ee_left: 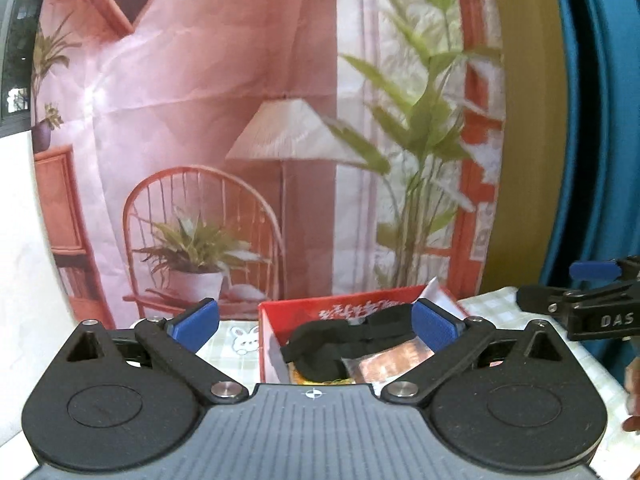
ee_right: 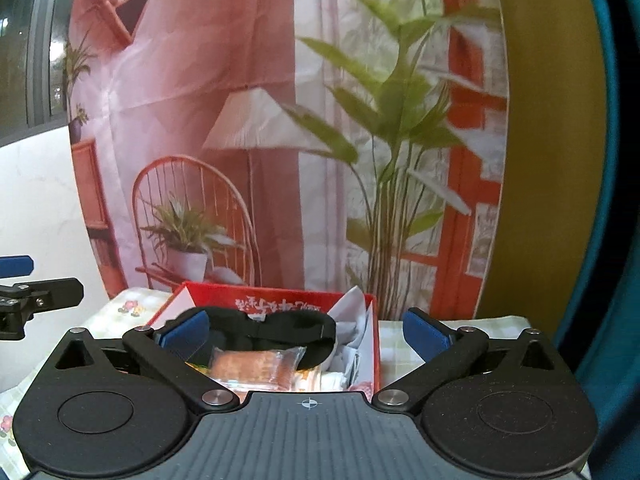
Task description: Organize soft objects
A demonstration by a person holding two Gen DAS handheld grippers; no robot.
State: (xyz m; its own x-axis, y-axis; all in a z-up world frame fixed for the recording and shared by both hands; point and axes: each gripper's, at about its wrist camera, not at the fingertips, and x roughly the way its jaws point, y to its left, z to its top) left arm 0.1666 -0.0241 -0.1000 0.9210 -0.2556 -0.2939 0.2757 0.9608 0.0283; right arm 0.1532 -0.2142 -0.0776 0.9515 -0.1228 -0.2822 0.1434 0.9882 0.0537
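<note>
Black fabric eye mask [ee_left: 352, 340] draped over packets in red cardboard box [ee_left: 340, 304] (stowed, I'd say); both tongs [ee_left: 316, 322] [ee_right: 306, 330] spread wide, empty.

My way into the open red cardboard box [ee_right: 372, 344] is from above; black fabric eye mask [ee_right: 280, 330] and crumpled white paper [ee_right: 348, 320] crowd its inside.
</note>
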